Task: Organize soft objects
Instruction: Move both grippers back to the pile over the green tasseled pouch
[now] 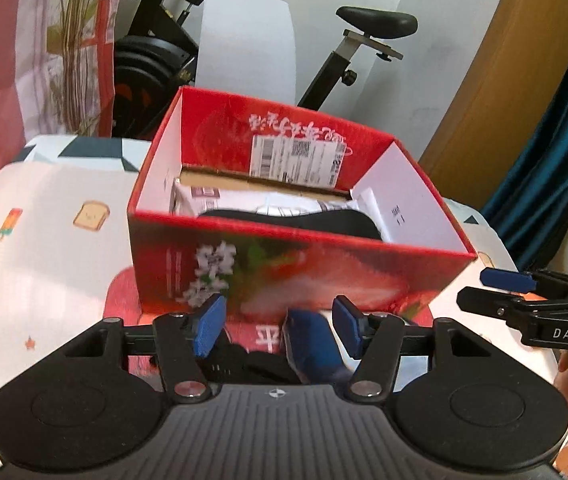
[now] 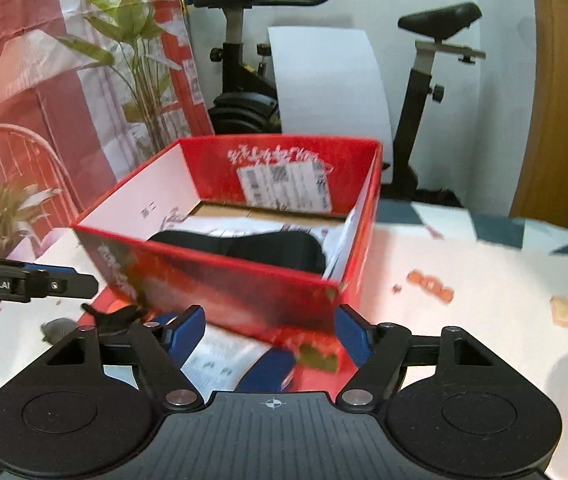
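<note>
Both grippers' fingers gape before red box, gripping nothing

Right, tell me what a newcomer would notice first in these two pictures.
The open red box dominates, standing mid-table on the pale cartoon-print tablecloth, with a black soft item and white packets already inside. Behind it stands a black exercise bike against the white wall. Near the camera, blue and black soft items lie in front of the box, between the open pads of the left tool.

Cloth in box, prob.
</note>
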Demonstrator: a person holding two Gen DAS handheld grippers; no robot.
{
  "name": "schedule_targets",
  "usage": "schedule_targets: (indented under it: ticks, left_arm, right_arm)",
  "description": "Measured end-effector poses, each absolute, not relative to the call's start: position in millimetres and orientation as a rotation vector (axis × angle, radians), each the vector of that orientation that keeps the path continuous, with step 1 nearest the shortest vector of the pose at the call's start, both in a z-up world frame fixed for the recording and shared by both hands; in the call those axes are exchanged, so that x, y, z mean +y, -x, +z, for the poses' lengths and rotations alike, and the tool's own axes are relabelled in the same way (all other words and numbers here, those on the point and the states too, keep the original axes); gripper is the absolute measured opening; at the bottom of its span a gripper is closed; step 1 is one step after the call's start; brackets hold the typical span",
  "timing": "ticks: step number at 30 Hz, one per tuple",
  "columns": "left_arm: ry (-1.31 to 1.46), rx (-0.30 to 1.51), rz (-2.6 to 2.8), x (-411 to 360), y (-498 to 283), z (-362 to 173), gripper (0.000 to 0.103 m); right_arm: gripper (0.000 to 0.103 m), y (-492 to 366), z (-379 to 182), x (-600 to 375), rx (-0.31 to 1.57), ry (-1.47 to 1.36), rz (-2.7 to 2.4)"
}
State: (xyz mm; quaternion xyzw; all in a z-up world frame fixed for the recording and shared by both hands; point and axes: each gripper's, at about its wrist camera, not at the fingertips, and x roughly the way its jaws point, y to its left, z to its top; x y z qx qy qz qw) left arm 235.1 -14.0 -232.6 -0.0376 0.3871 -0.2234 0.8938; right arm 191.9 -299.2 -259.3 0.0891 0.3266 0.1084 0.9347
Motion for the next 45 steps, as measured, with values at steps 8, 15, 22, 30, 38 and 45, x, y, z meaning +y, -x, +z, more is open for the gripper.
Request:
schedule_targets:
  ticks: [8,15,22,30,38,45]
  left_arm:
    - [0.083,0.811,-0.463,0,-200,-234,0.056]
    - [0.079,0.822,-0.471,9,-169,-241,0.055]
    - [0.058,0.825,-0.442,8,-148,-246,0.055]
    - [0.0,0.872,-0.356,4,-138,-258,0.082]
    - [-0.044,0.895,-0.346,0,-130,-266,0.103]
    - [-0.065,0.935,-0.378,-4,-132,-274,0.103]
  right_arm:
    - [0.068,-172,-267,-286,0.688,-0.177,0.257]
    - [0.068,-152,-265,-282,0.682,-0.163,0.272]
    - [0.08,-121,-257,-270,0.647,-0.104,0.278]
    - [0.079,-88,-262,-259,0.657,-0.082,0.305]
    - [0.072,-81,-281,-241,0.726,-0.068,0.356]
    - [0.068,-89,-296,-227,0.781,-0.059,0.397]
